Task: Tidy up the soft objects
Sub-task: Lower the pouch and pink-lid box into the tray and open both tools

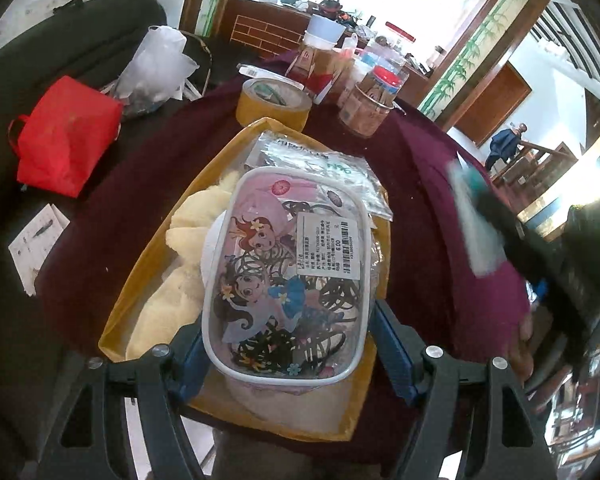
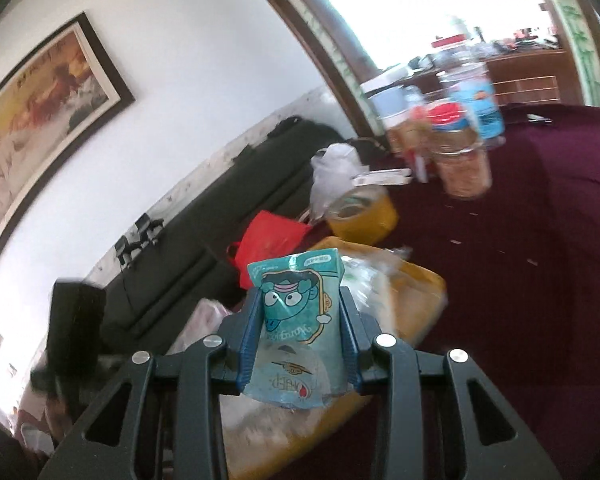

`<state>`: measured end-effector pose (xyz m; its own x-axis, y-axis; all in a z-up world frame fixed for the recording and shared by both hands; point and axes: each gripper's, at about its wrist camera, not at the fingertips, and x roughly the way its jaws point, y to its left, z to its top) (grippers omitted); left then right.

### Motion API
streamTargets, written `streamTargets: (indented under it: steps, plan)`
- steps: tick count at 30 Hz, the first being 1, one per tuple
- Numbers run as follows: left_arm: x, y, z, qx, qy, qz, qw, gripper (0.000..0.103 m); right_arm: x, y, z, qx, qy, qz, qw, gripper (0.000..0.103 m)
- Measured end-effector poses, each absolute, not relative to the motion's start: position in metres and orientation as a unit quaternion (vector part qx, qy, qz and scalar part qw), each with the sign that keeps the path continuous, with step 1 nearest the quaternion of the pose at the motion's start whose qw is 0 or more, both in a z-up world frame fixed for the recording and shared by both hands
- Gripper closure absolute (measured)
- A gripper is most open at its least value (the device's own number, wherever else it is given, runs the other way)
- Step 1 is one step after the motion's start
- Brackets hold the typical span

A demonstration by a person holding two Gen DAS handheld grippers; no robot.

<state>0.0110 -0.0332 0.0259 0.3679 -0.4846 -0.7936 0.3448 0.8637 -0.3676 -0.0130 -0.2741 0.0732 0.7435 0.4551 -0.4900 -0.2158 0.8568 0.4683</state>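
My left gripper is shut on a clear zip pouch printed with cartoon girls and filled with dark hair ties; its blue pads press on both sides. The pouch hangs over a yellow tray that holds a cream plush cloth and a clear plastic bag. My right gripper is shut on a teal packet with a cartoon face, held up near the tray. In the left wrist view that gripper and its packet show as a blur at the right.
The maroon tablecloth also carries a tape roll and several jars and bottles behind the tray. A red bag and a white plastic bag lie on the dark sofa to the left. A person stands far off.
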Motion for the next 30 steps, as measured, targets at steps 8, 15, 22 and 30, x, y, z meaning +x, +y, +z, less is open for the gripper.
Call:
streamTargets:
  steps: [8,15,22,30]
  plan:
    - [0.013,-0.039,0.009,-0.051,0.507,-0.255,0.822,0.025,0.078,-0.243,0.023,0.188,0.383,0.132,0.895,0.060]
    - [-0.005,-0.038,0.017,-0.023,0.474,-0.276,0.836,0.012,0.058,-0.249,0.038,0.209,0.329,0.139,0.910,0.030]
    - [-0.044,-0.030,0.040,0.022,0.372,-0.218,0.902,0.001,0.007,-0.265,0.052,0.243,0.294,0.146,0.913,0.029]
    - [-0.055,-0.029,0.032,0.058,0.376,-0.176,0.908,0.001,-0.075,-0.267,0.044,0.263,0.276,0.134,0.915,0.020]
